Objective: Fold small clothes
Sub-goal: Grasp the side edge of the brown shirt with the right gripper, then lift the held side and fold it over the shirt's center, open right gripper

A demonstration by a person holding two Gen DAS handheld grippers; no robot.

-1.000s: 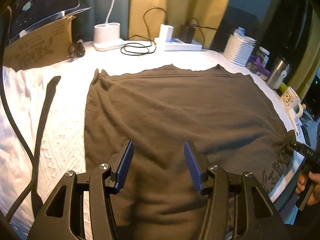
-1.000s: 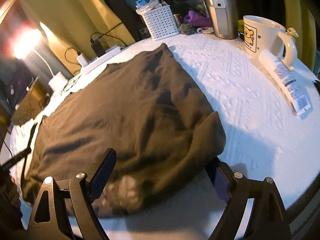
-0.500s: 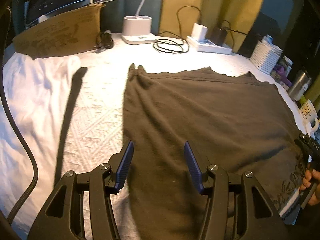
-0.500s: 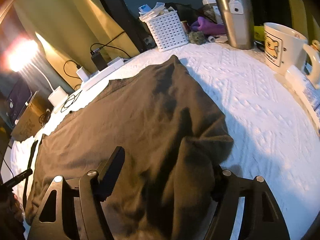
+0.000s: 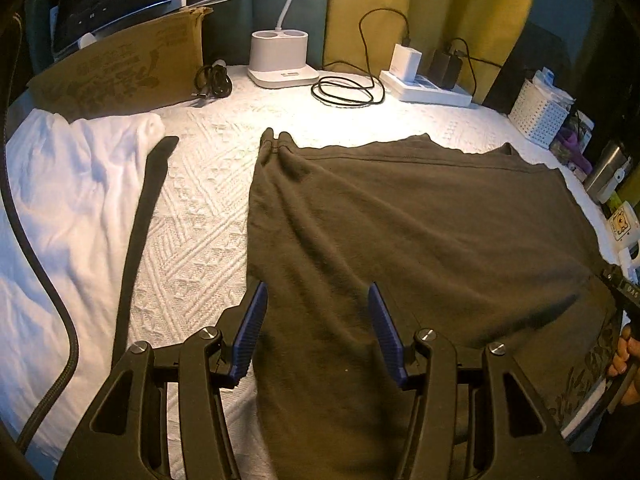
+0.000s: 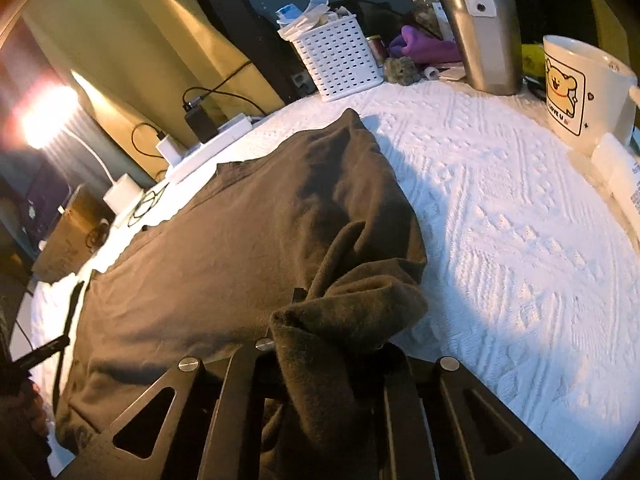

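A dark brown garment (image 5: 420, 240) lies spread flat on the white textured table cover (image 5: 192, 216). My left gripper (image 5: 316, 320) is open, its blue pads over the garment's near left edge, one pad on each side of that edge. My right gripper (image 6: 328, 320) is shut on the garment's near right corner (image 6: 352, 300), which bunches up between the fingers and hides the fingertips. The rest of the brown garment (image 6: 240, 232) stretches away to the left in the right wrist view.
A white garment (image 5: 68, 200) and a black strap (image 5: 140, 220) lie left. A cardboard box (image 5: 120, 68), lamp base (image 5: 280, 60), coiled cable (image 5: 344, 92) and power strip (image 5: 428, 88) line the back. A white basket (image 6: 340, 56), steel tumbler (image 6: 480, 28) and mug (image 6: 584, 84) stand right.
My right gripper closed on the garment's corner and bunched it up. My left gripper shifted left to the garment's left edge, staying open.
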